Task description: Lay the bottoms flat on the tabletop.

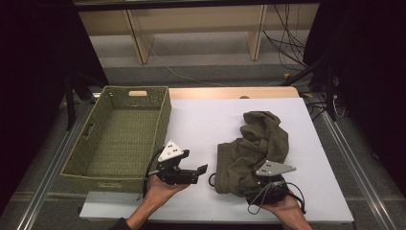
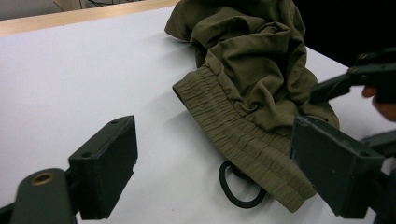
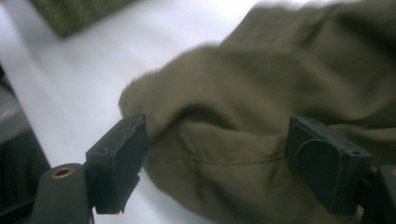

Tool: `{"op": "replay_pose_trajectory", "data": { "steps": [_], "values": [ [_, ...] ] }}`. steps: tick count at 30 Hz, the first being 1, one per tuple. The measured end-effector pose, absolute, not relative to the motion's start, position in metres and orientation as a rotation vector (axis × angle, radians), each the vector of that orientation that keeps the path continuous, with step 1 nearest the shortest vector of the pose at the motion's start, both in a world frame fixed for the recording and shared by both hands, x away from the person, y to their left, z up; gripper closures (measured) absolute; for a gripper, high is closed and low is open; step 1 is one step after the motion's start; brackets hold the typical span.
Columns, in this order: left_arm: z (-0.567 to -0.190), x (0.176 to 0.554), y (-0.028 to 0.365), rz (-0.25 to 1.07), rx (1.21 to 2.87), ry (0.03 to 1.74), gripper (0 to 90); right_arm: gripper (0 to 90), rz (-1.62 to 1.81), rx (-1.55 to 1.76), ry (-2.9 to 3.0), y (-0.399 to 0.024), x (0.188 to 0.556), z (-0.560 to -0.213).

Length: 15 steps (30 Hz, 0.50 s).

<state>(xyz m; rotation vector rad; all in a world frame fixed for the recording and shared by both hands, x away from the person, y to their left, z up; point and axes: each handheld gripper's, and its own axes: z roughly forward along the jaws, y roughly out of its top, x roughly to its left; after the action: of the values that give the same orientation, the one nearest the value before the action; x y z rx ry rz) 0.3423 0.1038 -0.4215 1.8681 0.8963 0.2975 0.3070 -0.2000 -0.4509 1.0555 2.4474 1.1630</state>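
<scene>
1. Shorts (image 1: pixel 253 148) made of green cloth lie in a messy heap on the right side of the white table (image 1: pixel 201 124). The stretchy waistband (image 2: pixel 233 126) points to the near left, and a black cord loop (image 2: pixel 238 189) pokes out from under it.

2. My left gripper (image 1: pixel 201 170) is near the front, between the shorts and the woven basket (image 1: pixel 115 134). Its jaws stand wide apart with nothing in them. They point right, at the waistband, because I think that edge is the best place to grab.

3. My right gripper (image 3: pixel 215 158) is at the near right edge of the heap. Its jaws are spread wide too, with a fold of cloth between them. The pads do not squeeze the cloth yet, so nothing is held.

4. The basket sits on the far left with its top open. I guess the shorts will go in there.

5. I guess I must pinch the cloth with both grippers next. The cloth is floppy, so it could slip or hang down.
</scene>
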Motion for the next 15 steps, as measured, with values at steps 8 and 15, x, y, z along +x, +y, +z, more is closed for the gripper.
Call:
{"op": "replay_pose_trajectory", "data": {
  "steps": [8,15],
  "values": [
    [-0.423,0.342,0.105,0.302,1.873,0.897,15.1,22.7,1.049,1.037,2.596,-0.187,0.315,-0.466],
    [-0.423,0.342,0.105,0.307,1.876,0.901,15.1,76.1,1.021,0.986,2.629,-0.181,0.312,-0.466]
  ]
}}
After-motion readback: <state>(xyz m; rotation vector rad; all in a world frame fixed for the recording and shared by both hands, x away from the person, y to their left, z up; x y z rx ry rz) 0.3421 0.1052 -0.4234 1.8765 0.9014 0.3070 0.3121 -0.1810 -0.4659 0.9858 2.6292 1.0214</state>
